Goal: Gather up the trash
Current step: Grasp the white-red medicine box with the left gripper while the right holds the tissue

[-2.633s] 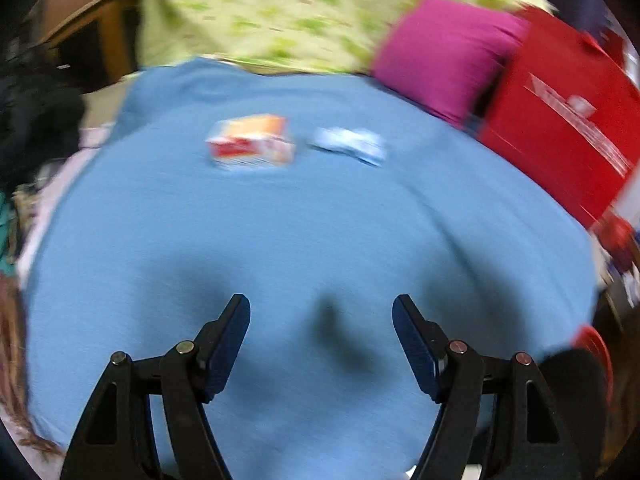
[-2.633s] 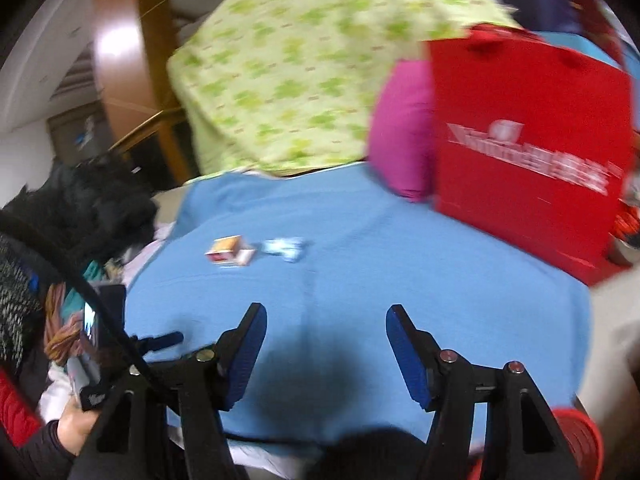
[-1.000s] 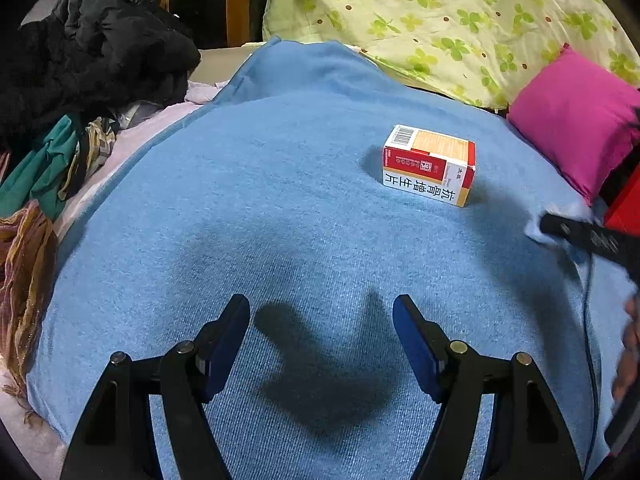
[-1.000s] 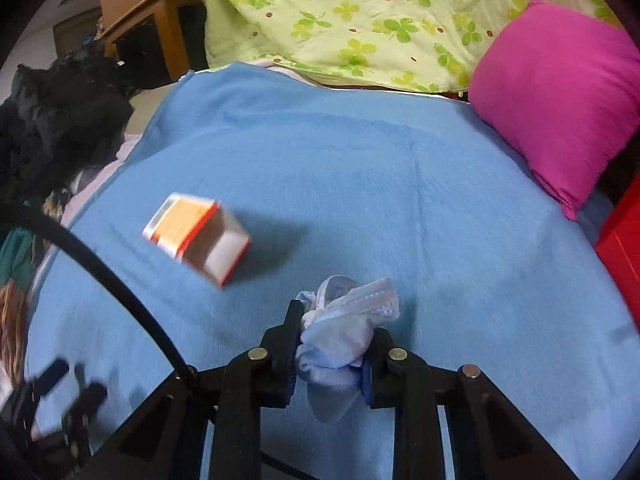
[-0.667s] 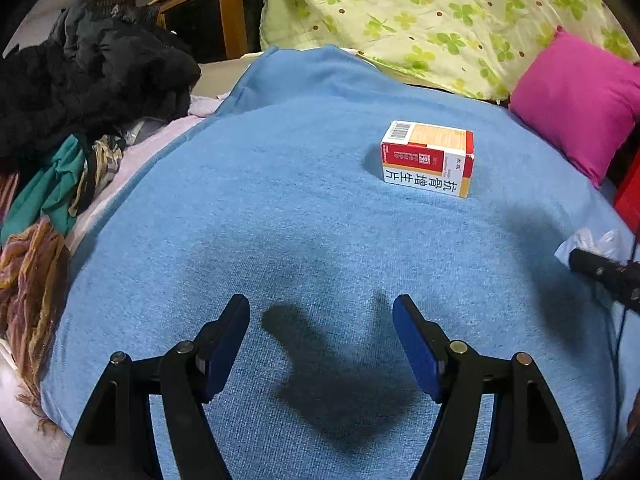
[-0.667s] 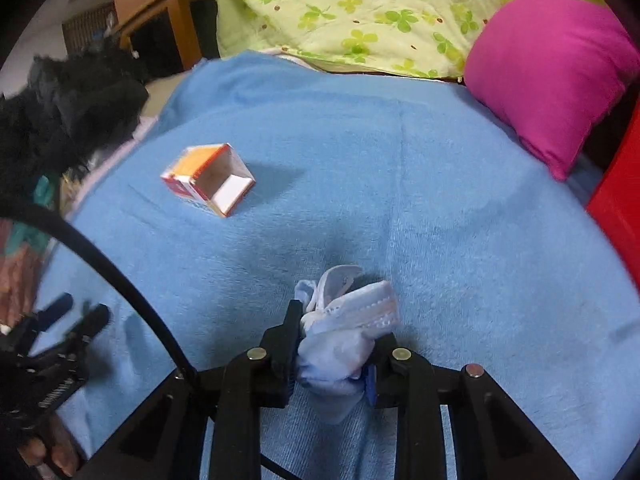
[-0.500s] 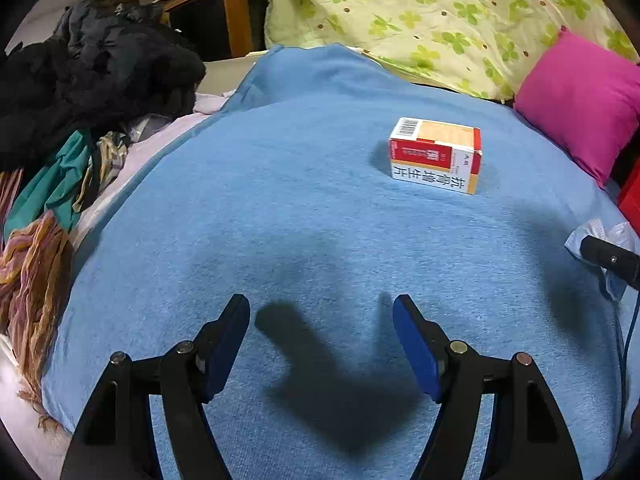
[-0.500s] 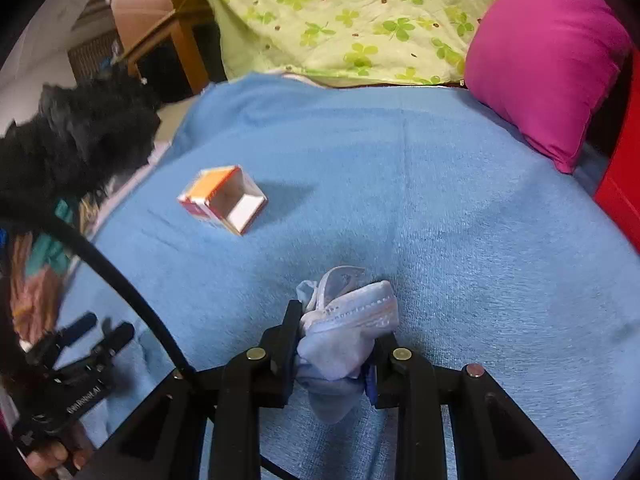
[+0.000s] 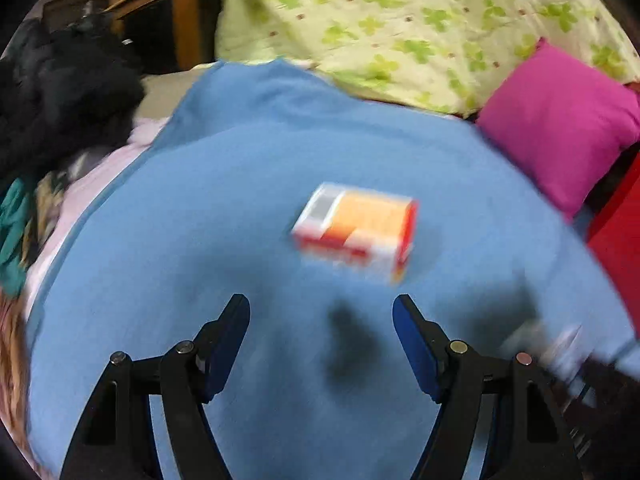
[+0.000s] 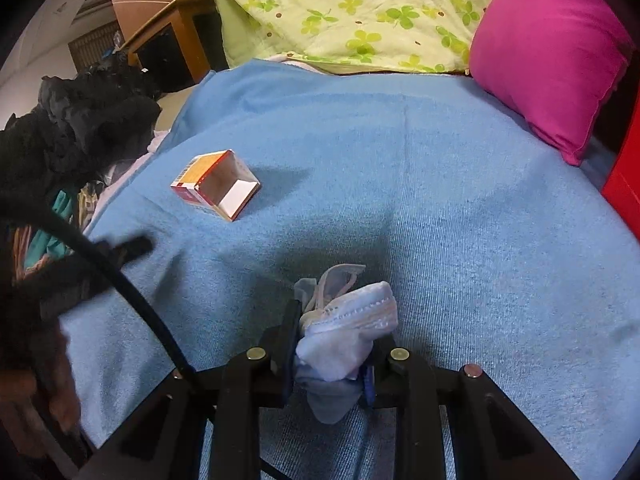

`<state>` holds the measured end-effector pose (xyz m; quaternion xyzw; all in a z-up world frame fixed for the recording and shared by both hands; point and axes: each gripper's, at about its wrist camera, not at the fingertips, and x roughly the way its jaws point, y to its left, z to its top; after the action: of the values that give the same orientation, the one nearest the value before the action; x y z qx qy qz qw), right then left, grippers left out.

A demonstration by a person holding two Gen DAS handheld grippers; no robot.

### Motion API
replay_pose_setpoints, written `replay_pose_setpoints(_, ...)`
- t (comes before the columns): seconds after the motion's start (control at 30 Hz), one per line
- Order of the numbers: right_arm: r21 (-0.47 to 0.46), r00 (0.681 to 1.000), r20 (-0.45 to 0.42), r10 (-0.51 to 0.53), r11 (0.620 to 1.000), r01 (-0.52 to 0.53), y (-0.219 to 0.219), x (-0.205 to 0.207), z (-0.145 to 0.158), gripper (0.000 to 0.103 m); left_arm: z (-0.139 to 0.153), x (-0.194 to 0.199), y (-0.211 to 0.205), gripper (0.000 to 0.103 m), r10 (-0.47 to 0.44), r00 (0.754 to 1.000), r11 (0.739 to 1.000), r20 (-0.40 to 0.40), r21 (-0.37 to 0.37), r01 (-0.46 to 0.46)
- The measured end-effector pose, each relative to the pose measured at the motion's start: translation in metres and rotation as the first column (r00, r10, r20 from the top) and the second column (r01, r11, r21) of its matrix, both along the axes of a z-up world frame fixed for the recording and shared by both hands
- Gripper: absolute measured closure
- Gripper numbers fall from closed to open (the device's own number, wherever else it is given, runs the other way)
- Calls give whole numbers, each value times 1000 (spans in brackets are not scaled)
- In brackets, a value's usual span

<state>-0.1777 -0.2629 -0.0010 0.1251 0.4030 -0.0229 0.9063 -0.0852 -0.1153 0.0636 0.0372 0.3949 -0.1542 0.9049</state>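
A small red, orange and white carton (image 9: 356,232) lies on the blue blanket (image 9: 240,208), blurred in the left wrist view and just beyond my left gripper (image 9: 320,320), which is open with nothing between its fingers. In the right wrist view the same carton (image 10: 216,186) shows an open end, far left of centre. My right gripper (image 10: 336,344) is shut on a crumpled pale blue face mask (image 10: 344,336), held above the blanket (image 10: 460,220). The mask (image 9: 560,344) and right gripper appear as a blur at the lower right of the left wrist view.
A magenta cushion (image 10: 548,48) and a green clover-print quilt (image 10: 352,12) lie at the back. A red bag (image 10: 624,168) stands at the right edge. Dark clothes (image 10: 80,120) are heaped at the left beside a wooden frame (image 10: 176,12).
My left gripper has swung toward the carton, which now sits larger and nearer its fingers. The right gripper keeps its hold on the mask and has drawn back a little from the carton.
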Motion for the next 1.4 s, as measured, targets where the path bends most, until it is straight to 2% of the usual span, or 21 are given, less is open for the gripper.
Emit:
replay_pose_setpoints(0.07,21,1000,-1,-3,1000,3,-3,1,-1,76,10,11,-15,28,-46,999,999,-2,-1,46)
replay_pose_setpoints(0.13,29,1000,1,-5,1000,5,-4,1,-1,76,15,21,-27,28,-48,999,999,-9,7,48)
replay_pose_setpoints(0.2,38,1000,2,-6,999,6,-5,3,-1,76,12,31,-36,19,-33,999,999,-39,29,34)
replay_pose_setpoints(0.27,50,1000,4,-8,999,7,-7,3,-1,76,3,36,-40,19,-19,999,997,-47,79,23)
replay_pose_setpoints(0.3,54,1000,5,-9,999,8,-7,3,-1,76,-3,35,-39,19,-6,999,992,-41,128,12)
replay_pose_setpoints(0.4,72,1000,11,-15,997,14,-10,1,0,76,-18,32,-22,19,1,998,978,-58,209,11)
replay_pose_setpoints(0.5,79,1000,18,-17,997,15,-11,0,2,76,-14,33,15,19,81,997,957,-8,281,-76)
replay_pose_setpoints(0.57,80,1000,22,-17,997,15,-11,-1,2,76,-6,36,40,19,120,993,956,2,271,-116)
replay_pose_setpoints(0.63,82,1000,21,-20,996,18,-12,-2,2,76,5,33,62,19,120,993,959,7,257,-118)
replay_pose_setpoints(0.73,87,999,25,-26,996,23,-12,-2,3,76,16,24,76,19,134,990,952,37,272,-139)
replay_pose_setpoints(0.87,87,999,23,-33,996,30,-13,-5,3,76,30,18,76,19,103,994,974,38,199,-109)
replay_pose_setpoints(0.93,85,999,22,-34,996,32,-13,-5,3,76,33,13,70,19,81,995,975,57,201,-91)
replay_pose_setpoints(1.13,89,999,27,-38,995,35,-13,-4,5,76,27,5,78,19,71,997,981,29,177,-75)
replay_pose_setpoints(1.23,82,999,32,-34,996,31,-12,-4,6,76,22,9,72,19,38,999,982,10,185,-40)
replay_pose_setpoints(1.3,78,999,35,-35,996,32,-12,-5,6,76,14,14,64,19,-4,1000,986,-19,165,7)
replay_pose_setpoints(1.4,84,998,37,-44,996,41,-14,-8,6,76,-1,21,50,19,-30,999,977,-29,209,35)
